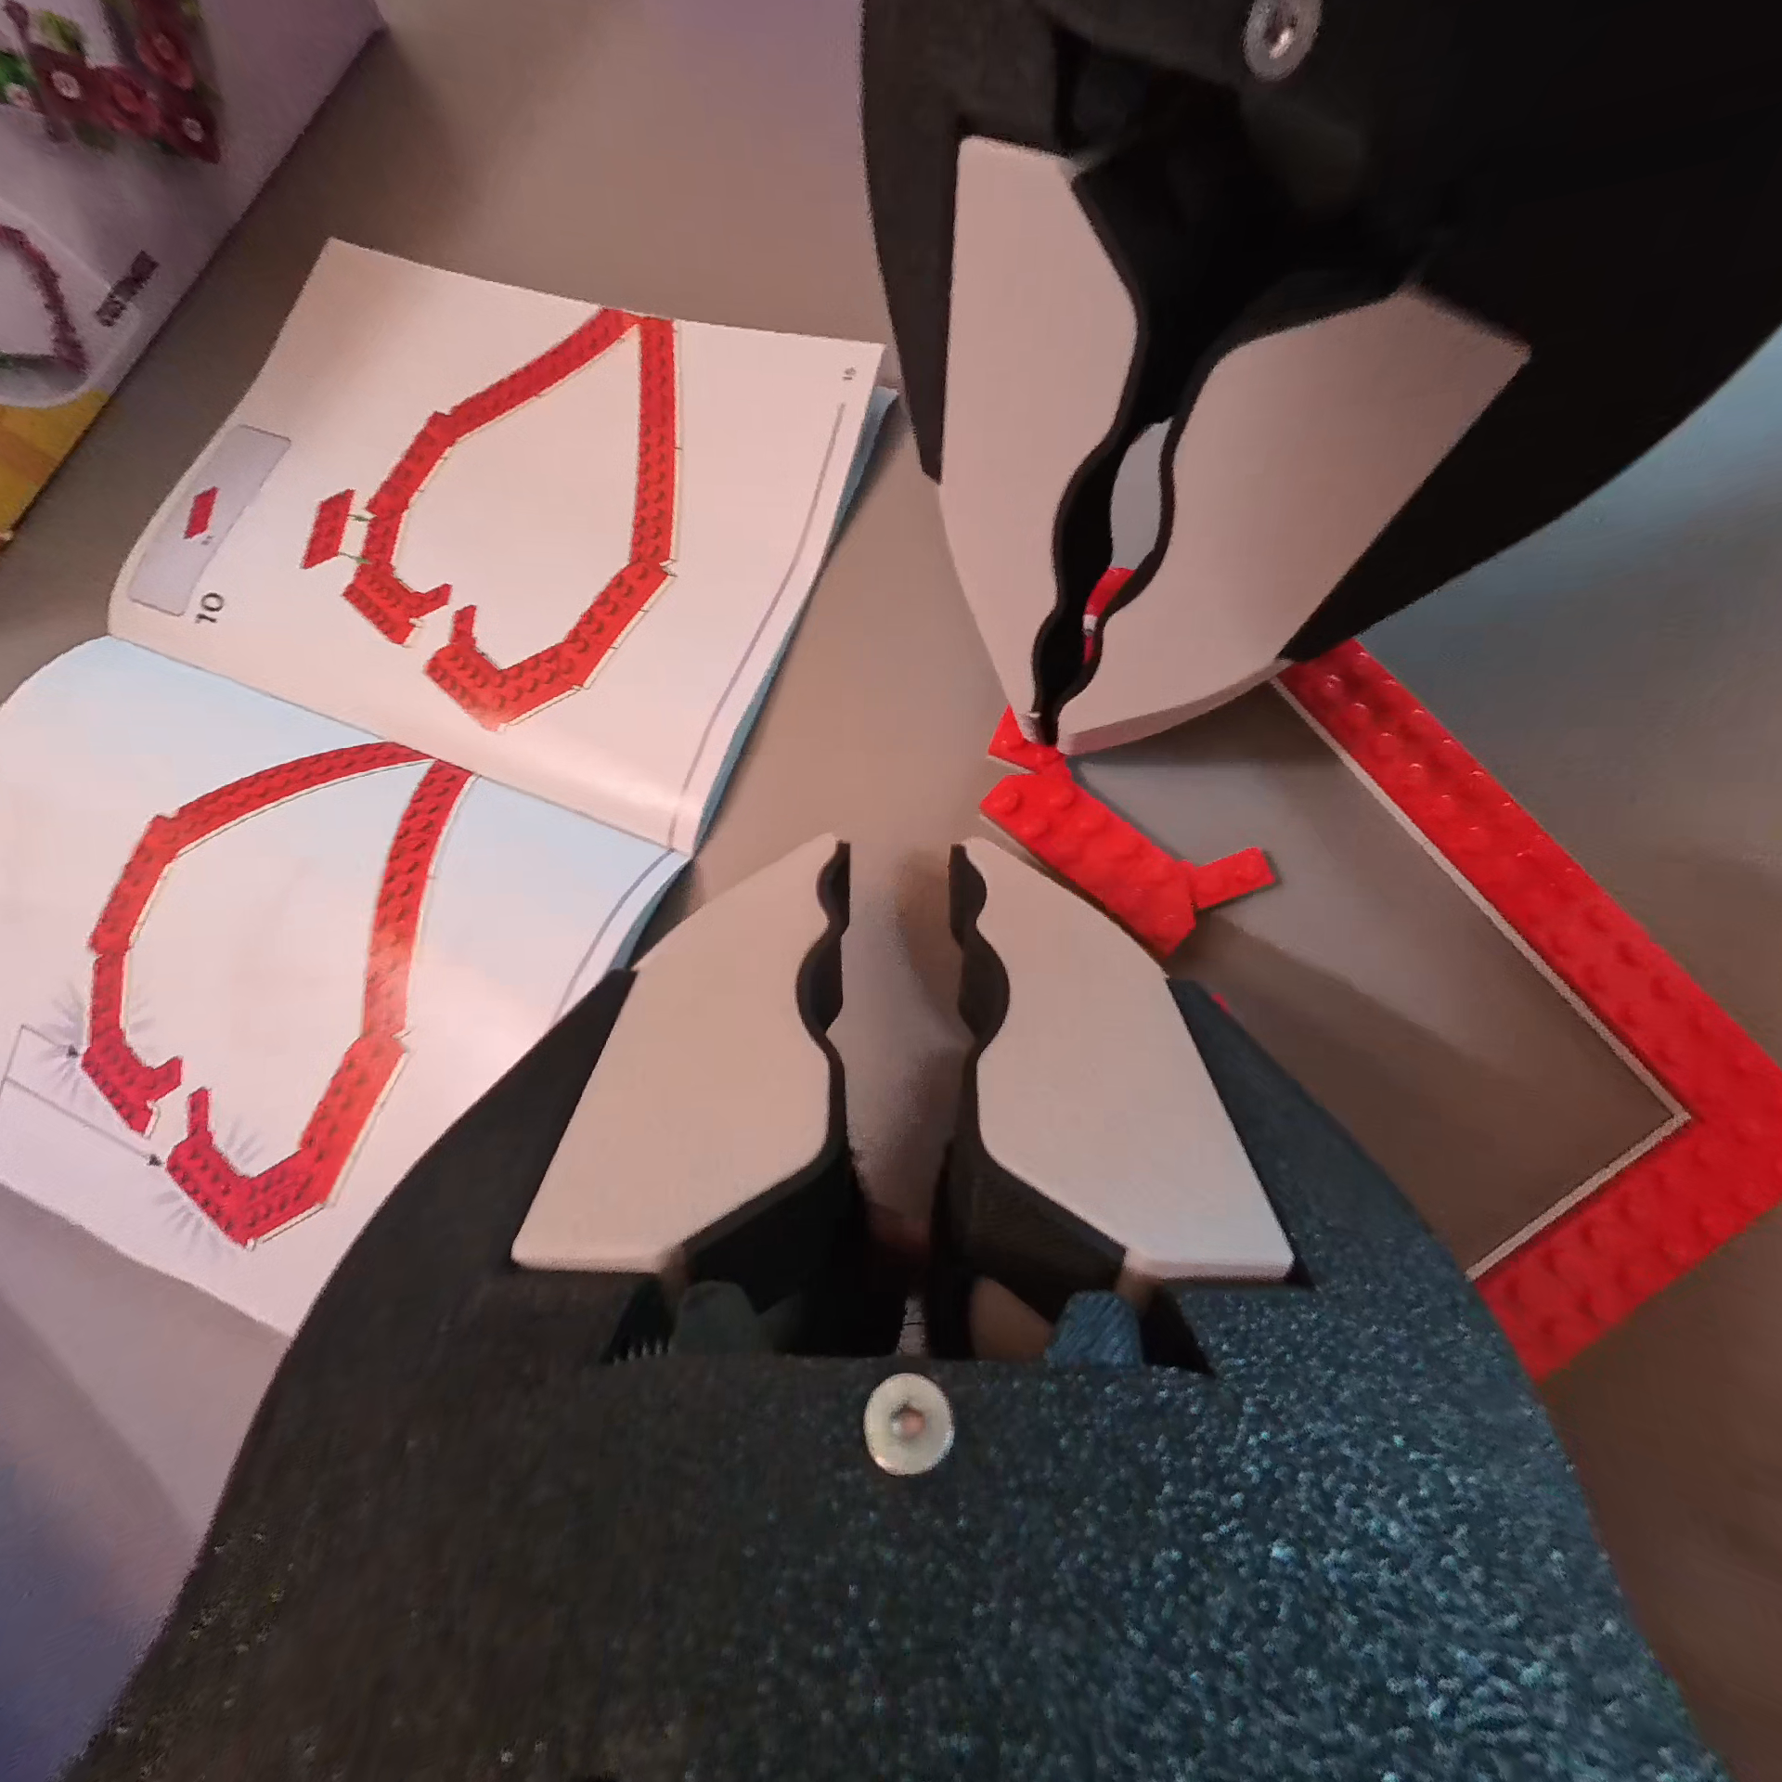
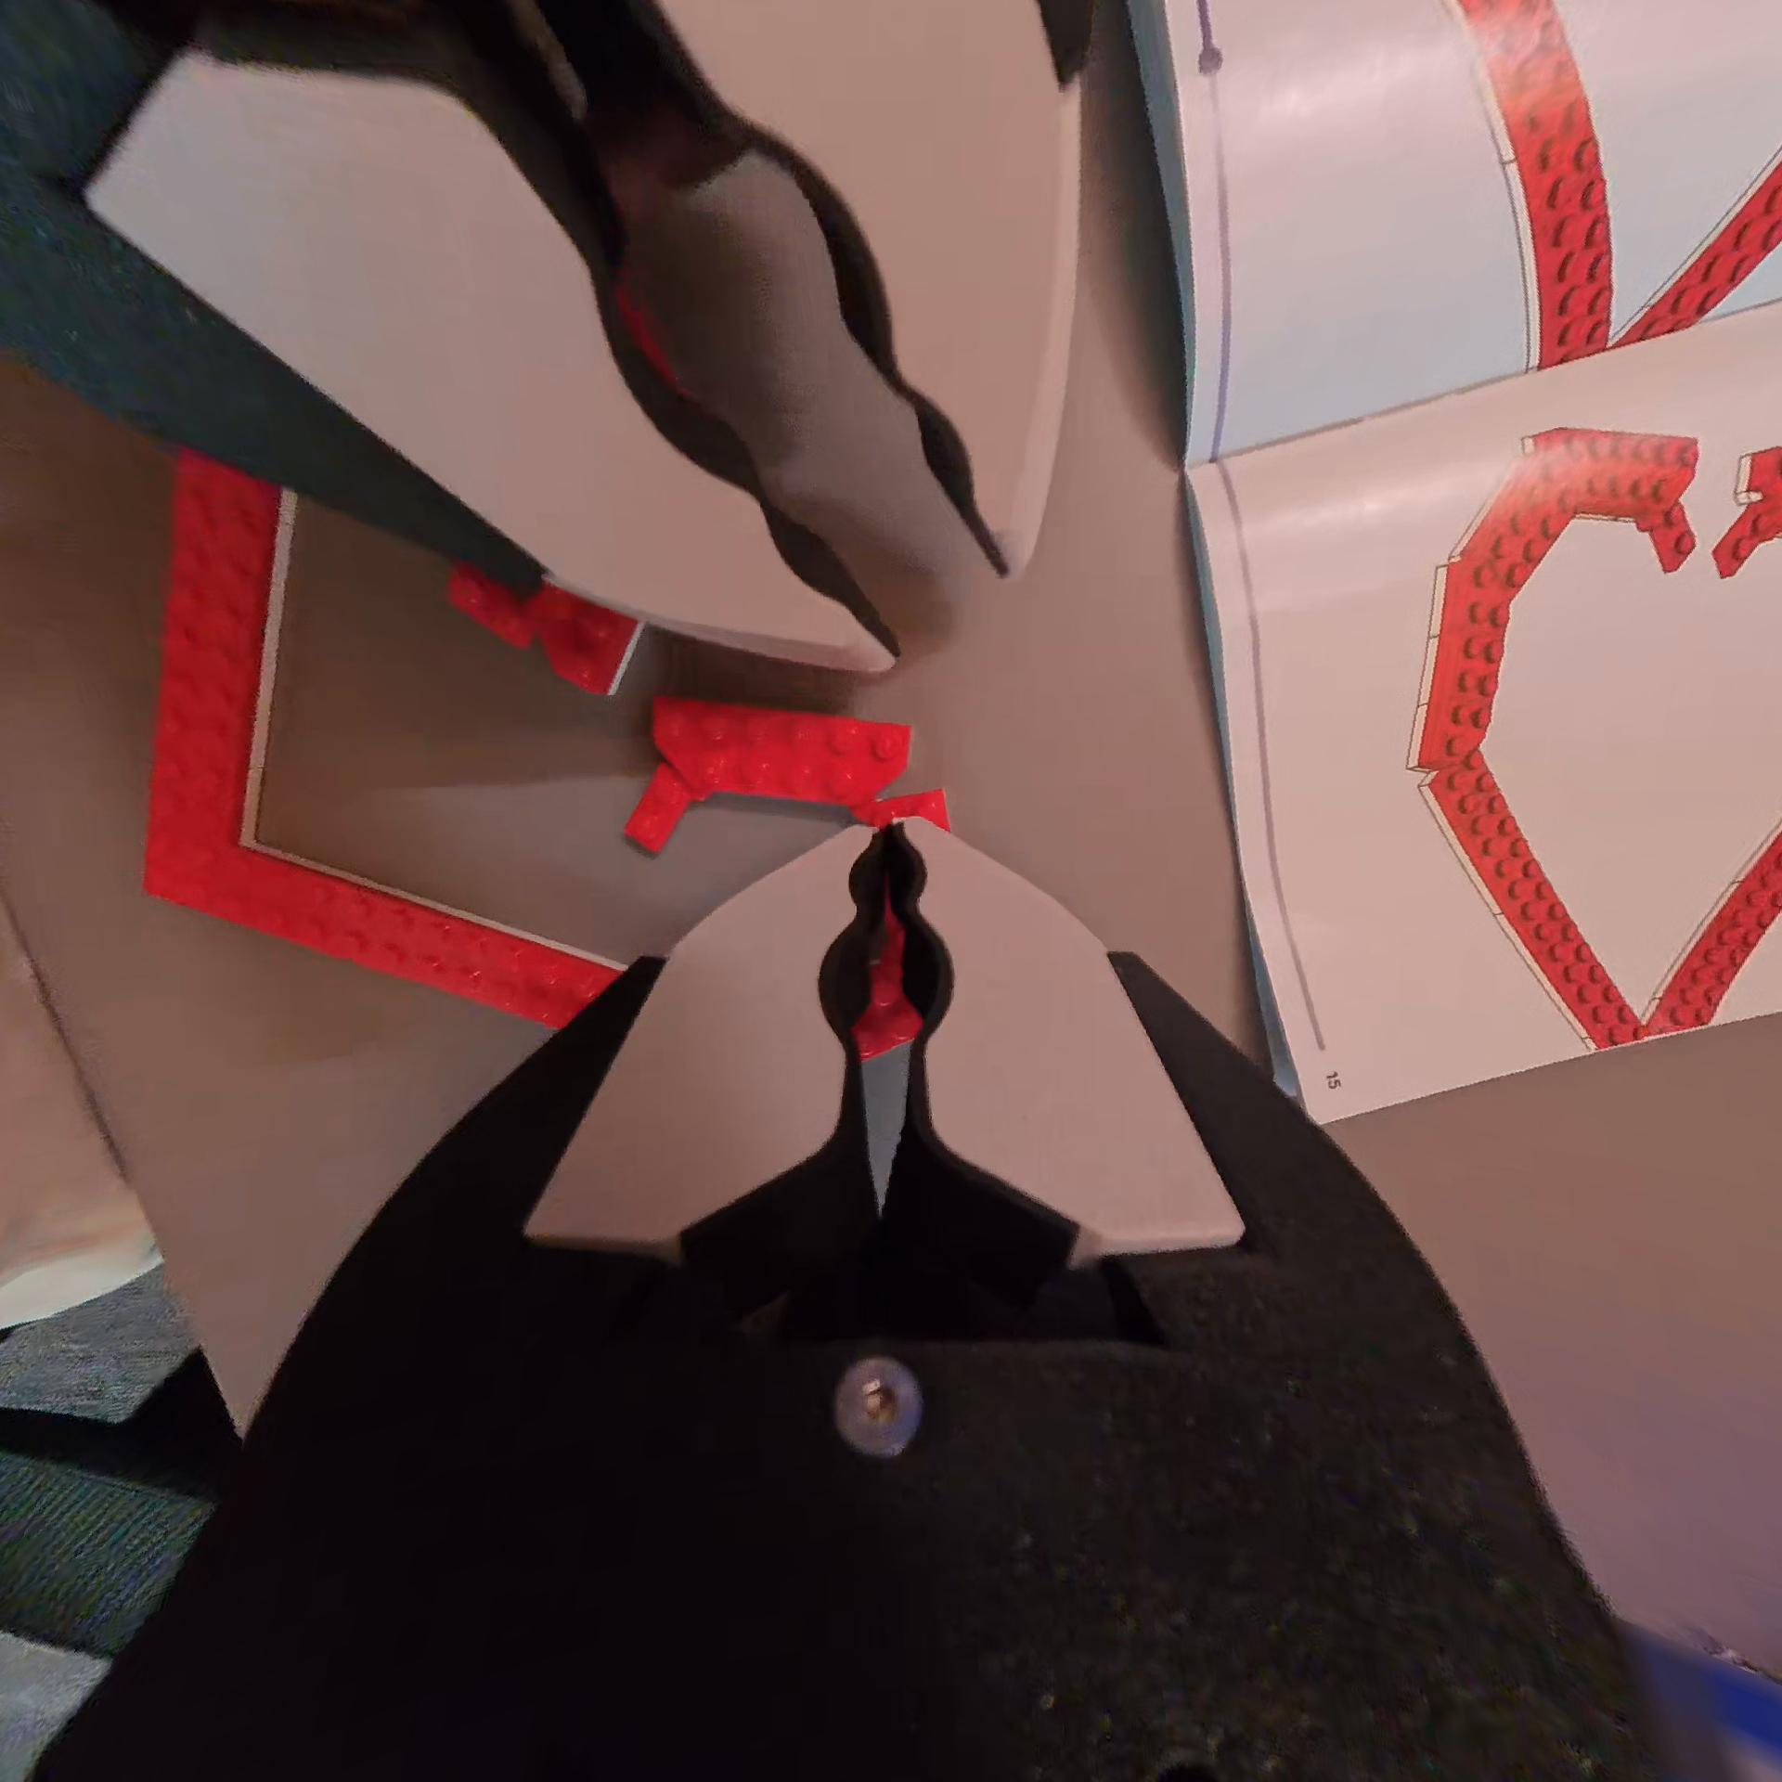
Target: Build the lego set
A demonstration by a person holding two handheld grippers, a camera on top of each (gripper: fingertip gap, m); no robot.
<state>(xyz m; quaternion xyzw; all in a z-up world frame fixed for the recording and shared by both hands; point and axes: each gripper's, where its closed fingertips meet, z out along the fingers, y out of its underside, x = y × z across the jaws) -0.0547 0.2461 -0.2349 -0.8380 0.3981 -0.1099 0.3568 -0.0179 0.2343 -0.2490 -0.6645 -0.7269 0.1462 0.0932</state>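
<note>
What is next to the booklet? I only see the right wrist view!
Observer: A lego box stands on the table just beyond the open booklet, by its far corner.
Operator: Is my other hand-held gripper holding anything?
Observer: No. The left hand-held gripper is open, and only bare table shows between its fingers.

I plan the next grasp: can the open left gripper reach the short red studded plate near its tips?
Probably yes: the left gripper is open, and the short red studded plate lies uncovered beside its tips.
</note>
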